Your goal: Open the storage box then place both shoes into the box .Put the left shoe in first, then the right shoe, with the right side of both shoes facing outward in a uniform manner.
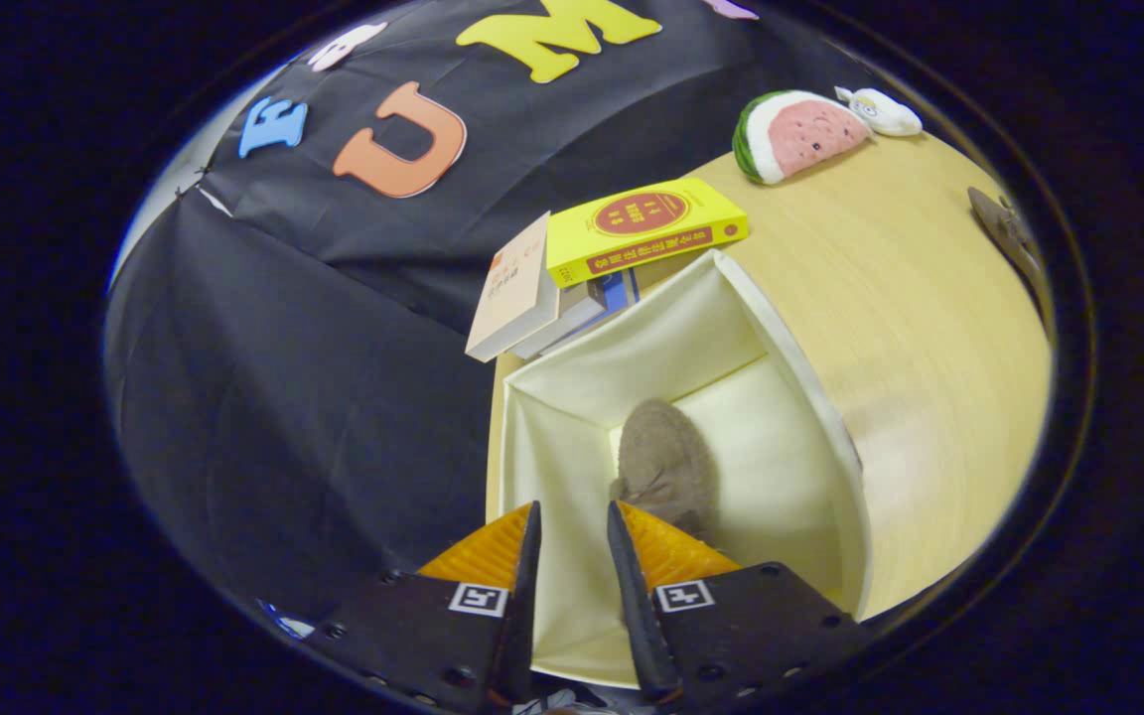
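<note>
The cream storage box (798, 369) stands open on the wooden table (920, 318), and I look down into it from above. One grey-brown shoe (666, 457) lies on the box floor, its toe pointing towards the far wall. My gripper (572, 508) hangs over the near side of the box, open by a narrow gap with nothing between the orange fingers (488, 551). The shoe's heel end sits just ahead of the right finger and is partly hidden behind it.
A yellow book (646, 228) tops a small pile of books (517, 293) just beyond the box's far corner. A watermelon plush (795, 134) and a small white toy (885, 111) lie at the table's far end. A brownish object (1004, 233) shows at the table's right edge, partly cut off.
</note>
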Motion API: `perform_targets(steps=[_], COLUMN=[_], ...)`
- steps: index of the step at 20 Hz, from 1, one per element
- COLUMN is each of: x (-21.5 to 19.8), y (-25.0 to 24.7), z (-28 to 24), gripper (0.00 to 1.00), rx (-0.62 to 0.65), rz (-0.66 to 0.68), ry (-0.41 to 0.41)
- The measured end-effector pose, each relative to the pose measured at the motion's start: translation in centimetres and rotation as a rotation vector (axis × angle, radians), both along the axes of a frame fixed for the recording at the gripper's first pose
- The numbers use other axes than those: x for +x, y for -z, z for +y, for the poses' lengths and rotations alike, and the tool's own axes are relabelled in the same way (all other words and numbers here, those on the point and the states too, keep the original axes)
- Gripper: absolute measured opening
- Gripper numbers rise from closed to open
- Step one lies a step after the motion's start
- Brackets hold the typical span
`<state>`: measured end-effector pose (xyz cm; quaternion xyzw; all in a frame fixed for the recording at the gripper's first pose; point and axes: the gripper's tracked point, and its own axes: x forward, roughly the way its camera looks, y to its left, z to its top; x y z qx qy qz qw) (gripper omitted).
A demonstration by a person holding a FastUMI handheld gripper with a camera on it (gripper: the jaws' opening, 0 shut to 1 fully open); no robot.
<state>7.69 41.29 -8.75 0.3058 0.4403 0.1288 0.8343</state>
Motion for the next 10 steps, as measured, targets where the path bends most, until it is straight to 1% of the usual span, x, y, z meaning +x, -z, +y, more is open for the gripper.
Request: perform_targets(steps=[2, 3, 4, 6, 8, 10], x=[-0.1, 0.1, 0.2, -0.2, -1.1, -1.5], y=[-0.7, -1.2, -1.8, -3.2, -4.1, -4.9], z=[-0.4, -0.9, -1.7, -2.8, -4.6, -7.7], gripper=[0.56, 0.72, 0.79, 0.88, 0.91, 0.92], rx=[-0.035, -0.064, -0.095, -0.130, -0.177, -0.229], rz=[-0.042, -0.079, -0.119, -0.184, -0.232, -0.278], ry=[-0.028, -0.042, -0.057, -0.096, -0.151, -0.174])
